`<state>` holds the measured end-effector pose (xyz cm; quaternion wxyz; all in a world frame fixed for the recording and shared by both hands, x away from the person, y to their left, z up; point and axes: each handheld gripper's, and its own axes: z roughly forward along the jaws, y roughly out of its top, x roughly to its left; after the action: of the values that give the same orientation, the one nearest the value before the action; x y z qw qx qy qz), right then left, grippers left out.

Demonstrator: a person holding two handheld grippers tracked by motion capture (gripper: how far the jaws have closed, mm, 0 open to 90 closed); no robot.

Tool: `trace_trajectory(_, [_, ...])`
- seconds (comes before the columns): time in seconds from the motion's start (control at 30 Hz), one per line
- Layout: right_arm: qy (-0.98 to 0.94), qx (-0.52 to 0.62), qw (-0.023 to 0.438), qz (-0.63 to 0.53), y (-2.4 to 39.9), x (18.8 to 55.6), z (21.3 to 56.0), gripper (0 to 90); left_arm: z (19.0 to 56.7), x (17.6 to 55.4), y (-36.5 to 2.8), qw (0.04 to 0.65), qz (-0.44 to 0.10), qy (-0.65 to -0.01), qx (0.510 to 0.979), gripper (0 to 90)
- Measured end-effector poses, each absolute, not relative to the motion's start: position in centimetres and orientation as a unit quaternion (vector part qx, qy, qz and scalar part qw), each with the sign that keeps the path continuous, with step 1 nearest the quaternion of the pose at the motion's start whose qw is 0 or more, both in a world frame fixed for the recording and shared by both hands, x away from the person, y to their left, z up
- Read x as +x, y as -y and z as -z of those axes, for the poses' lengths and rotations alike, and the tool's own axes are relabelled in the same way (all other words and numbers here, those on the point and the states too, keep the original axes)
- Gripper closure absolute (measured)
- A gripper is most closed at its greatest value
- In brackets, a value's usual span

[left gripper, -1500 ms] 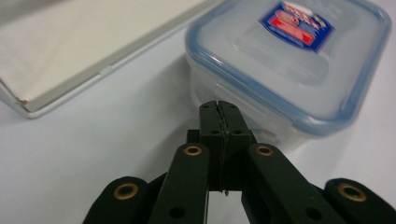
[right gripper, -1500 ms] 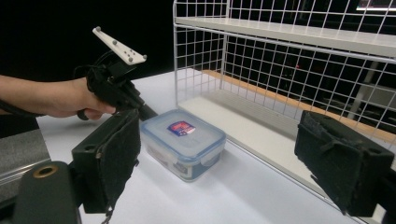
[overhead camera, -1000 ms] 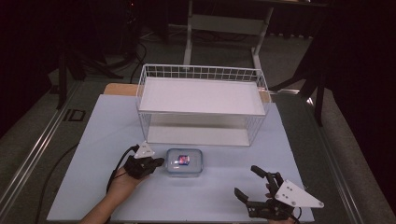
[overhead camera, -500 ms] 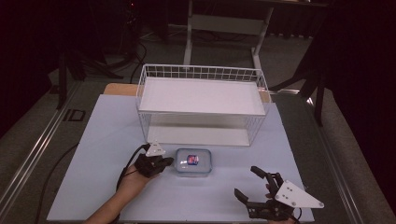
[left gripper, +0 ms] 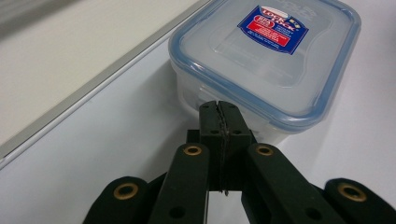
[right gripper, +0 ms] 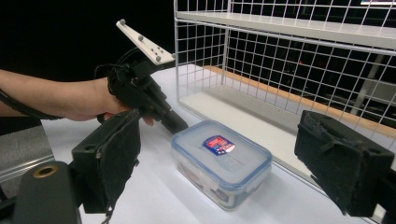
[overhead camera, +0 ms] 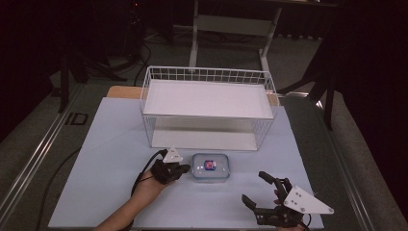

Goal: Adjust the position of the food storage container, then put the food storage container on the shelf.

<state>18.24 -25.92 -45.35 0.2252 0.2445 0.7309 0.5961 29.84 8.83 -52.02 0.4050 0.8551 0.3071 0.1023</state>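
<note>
A clear plastic food box (overhead camera: 210, 167) with a blue-rimmed lid and a red-and-blue label lies flat on the white mat, in front of the wire rack. My left gripper (overhead camera: 185, 168) is shut with nothing between its jaws. Its closed tips (left gripper: 218, 108) rest against the box's (left gripper: 266, 56) side wall, just under the lid rim. The right gripper view has the same left gripper (right gripper: 180, 127) meeting the box (right gripper: 222, 158) from the left. My right gripper (overhead camera: 254, 186) stands open near the mat's front right, apart from the box, with wide-set pads (right gripper: 114, 158).
A white wire rack (overhead camera: 207, 74) with an upper shelf and a lower shelf stands behind the box. The white mat (overhead camera: 106, 159) covers the table. A cable (overhead camera: 57, 187) trails off the left side. Dark floor and stand legs lie beyond.
My left gripper has moved to the right, still shut, and the box has slid to the right ahead of its tips. The right gripper has stayed where it was.
</note>
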Motion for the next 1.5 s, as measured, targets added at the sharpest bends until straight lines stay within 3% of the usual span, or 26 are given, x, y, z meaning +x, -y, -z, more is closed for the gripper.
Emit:
trace_trajectory(0.23, [-0.73,0.248,0.223,-0.596,26.0,18.3,45.4,14.3,51.6,29.8,-8.9,0.418,-0.1,-0.301,0.851,89.7])
trace_trajectory(0.43, [-0.728,0.247,0.211,-0.604,25.8,18.4,45.6,14.2,50.1,29.1,-10.3,0.474,-0.08,-0.278,0.832,56.0])
trace_trajectory(0.6, [-0.74,0.235,0.212,-0.593,25.3,18.2,45.5,14.2,49.2,27.9,-11.1,0.486,-0.079,-0.288,0.822,11.2])
trace_trajectory(0.67, [-0.743,0.232,0.225,-0.586,25.1,18.0,45.4,14.4,49.1,27.4,-11.7,0.499,-0.07,-0.289,0.814,4.2])
trace_trajectory(0.73, [-0.738,0.24,0.239,-0.583,24.9,17.9,45.3,14.0,49.0,26.8,-12.1,0.509,-0.068,-0.291,0.807,2.9])
trace_trajectory(1.03, [-0.755,0.239,0.207,-0.575,24.1,18.7,45.4,15.3,48.5,25.7,-12.2,0.527,-0.046,-0.297,0.795,2.5])
trace_trajectory(1.17, [-0.781,0.262,0.159,-0.544,23.9,20.4,44.9,19.9,47.4,26.1,-11.6,0.526,-0.061,-0.296,0.795,2.5])
trace_trajectory(1.27, [-0.786,0.259,0.189,-0.528,23.6,21.4,44.5,17.2,46.9,26.6,-11.0,0.523,-0.067,-0.292,0.798,2.5])
trace_trajectory(1.5, [-0.786,0.287,0.186,-0.515,22.8,24.2,43.8,12.9,47.1,28.3,-10.1,0.525,-0.043,-0.314,0.79,2.6])
